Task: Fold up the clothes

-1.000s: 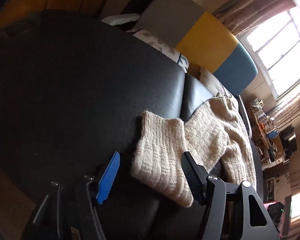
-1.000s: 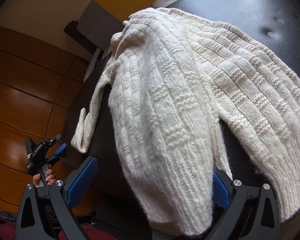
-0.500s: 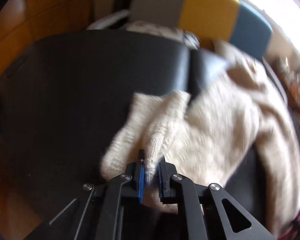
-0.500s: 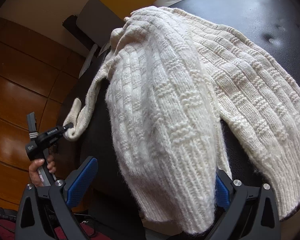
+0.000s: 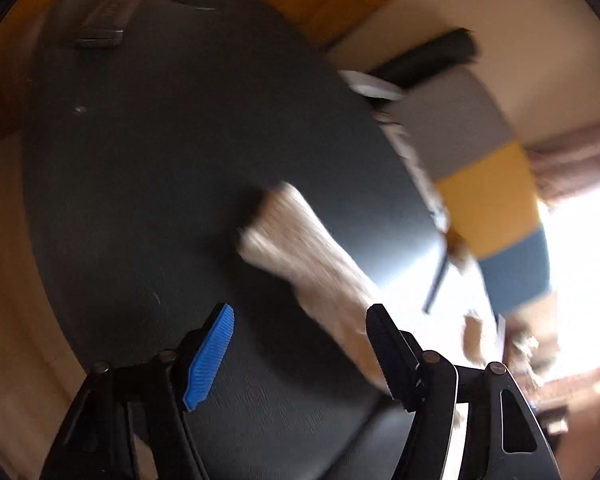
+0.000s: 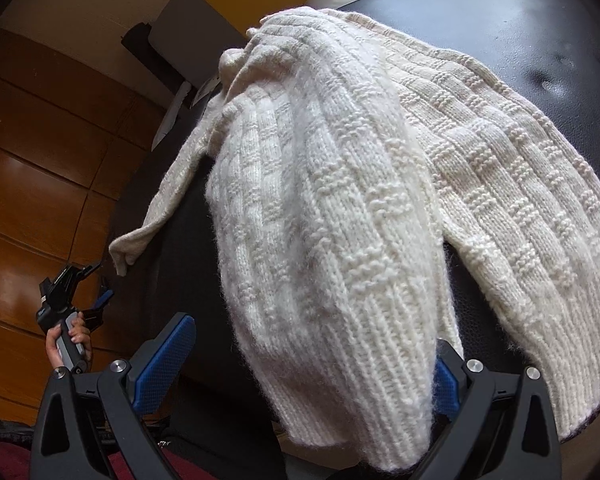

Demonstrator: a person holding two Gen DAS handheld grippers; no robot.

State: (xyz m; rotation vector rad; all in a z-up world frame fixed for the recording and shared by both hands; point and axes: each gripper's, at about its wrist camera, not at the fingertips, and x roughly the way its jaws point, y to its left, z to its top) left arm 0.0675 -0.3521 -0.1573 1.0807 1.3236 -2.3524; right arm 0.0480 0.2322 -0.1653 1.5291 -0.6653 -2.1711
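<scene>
Clearly the folding has hardly begun: the cream knitted sweater point(image 6: 380, 184) lies spread over a black padded seat point(image 6: 520, 40), its body reaching toward the seat's far edge and its hem hanging off the near edge. One sleeve point(image 6: 324, 264) is draped down the middle with its ribbed cuff dangling past the near edge, and the other sleeve point(image 6: 160, 220) trails off toward the seat's left edge, its cuff lying loose.

In the left wrist view, which is blurred by motion, that second sleeve point(image 5: 312, 256) lies across the black seat point(image 5: 160, 160), running out from beside the right-hand finger, with its cuff end ahead of the tips. The left claw point(image 5: 296, 340) is wide open and holds nothing; the sleeve passes close by the dark finger but is not pinched. From the right wrist view the left claw point(image 6: 92, 292) sits just off the seat's left edge, near the loose cuff, with a hand point(image 6: 66, 340) on its grip.

The right claw point(image 6: 300, 364) is also spread wide, with the near sleeve's cuff hanging between its fingers; the right pad is partly hidden behind the knit, and I see no pinch.

Next, I judge, each claw needs to close on a cuff and carry its sleeve inward across the body.
</scene>
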